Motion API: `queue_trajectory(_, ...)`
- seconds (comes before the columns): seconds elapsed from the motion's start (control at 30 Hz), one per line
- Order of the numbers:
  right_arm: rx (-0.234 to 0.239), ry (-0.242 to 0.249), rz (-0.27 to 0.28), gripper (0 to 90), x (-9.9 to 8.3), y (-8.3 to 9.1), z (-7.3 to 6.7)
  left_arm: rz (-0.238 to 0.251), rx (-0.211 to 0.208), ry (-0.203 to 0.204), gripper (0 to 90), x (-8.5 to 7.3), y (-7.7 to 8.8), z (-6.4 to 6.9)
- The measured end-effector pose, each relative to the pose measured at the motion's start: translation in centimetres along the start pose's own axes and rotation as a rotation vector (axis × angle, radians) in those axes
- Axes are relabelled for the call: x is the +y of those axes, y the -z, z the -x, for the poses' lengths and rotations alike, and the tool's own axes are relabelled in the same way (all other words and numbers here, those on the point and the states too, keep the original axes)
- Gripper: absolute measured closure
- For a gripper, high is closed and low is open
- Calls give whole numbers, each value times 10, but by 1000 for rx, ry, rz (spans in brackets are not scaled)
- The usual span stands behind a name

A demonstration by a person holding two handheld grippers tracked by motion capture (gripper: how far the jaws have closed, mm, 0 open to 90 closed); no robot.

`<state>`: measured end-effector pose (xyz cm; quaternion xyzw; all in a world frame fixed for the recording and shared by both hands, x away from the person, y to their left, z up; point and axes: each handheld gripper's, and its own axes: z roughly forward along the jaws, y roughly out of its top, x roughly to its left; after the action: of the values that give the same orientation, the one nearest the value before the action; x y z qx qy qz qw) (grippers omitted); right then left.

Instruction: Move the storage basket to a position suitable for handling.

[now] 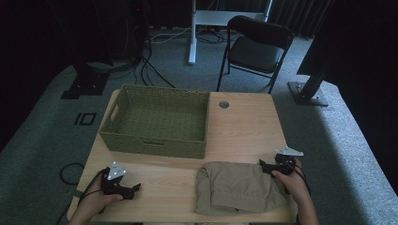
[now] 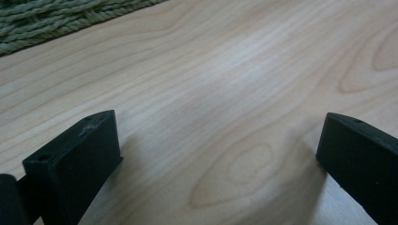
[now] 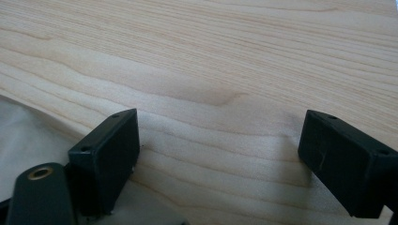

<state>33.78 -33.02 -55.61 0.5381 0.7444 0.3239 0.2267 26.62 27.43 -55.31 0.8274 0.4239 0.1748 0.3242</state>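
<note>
Black jaws spread wide on the left gripper, nothing between them but bare pale wood, and the tool sits low on the table near its front left corner, a hand wrapped around it from below. In the left gripper view the two jaws stand far apart over the wood grain, and a strip of green weave crosses the top left corner: that is the basket, just ahead of the tool.

Over to the right gripper, same story: jaws apart, gripping nothing, held by the right hand near the table's right edge. In the right gripper view the jaws frame open wood, and pale cloth comes in at the bottom left, touching or lying just beside one jaw; which of the two I cannot tell.

That cloth is the folded khaki garment, lying flat on the front of the table between the two tools, closer to the right one, its right edge right at the right hand. Behind it, on the left rear part of the table, sits the green woven basket, rectangular, with nothing visible inside. A small round hole marks the tabletop just beside the basket's back right corner.

Beyond the table, a dark folding chair stands on grey carpet, cables trailing across the floor.
</note>
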Motion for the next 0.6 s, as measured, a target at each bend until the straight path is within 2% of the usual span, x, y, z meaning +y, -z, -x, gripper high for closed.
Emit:
queue_trajectory(0.07,6,4,2,131,0,0,1,-2,-9,-11,6,-2,2,-1)
queue_trajectory(0.1,13,2,5,131,0,0,1,2,-5,-2,6,-2,2,-2)
queue_trajectory(0.2,30,-29,6,132,2,1,3,7,13,-3,6,-4,5,-7)
queue_trajectory(0.27,38,-31,21,132,5,3,2,7,16,-8,6,-3,8,-9)
queue_trajectory(0.37,34,-26,41,132,12,6,2,21,12,2,6,-1,11,-12)
queue_trajectory(0.47,42,-51,56,131,20,9,0,27,22,0,6,2,14,-14)
queue_trajectory(0.53,57,-76,64,131,25,12,-2,39,19,13,6,4,15,-16)
queue_trajectory(0.6,61,-68,77,131,30,14,-4,45,16,16,6,6,16,-17)
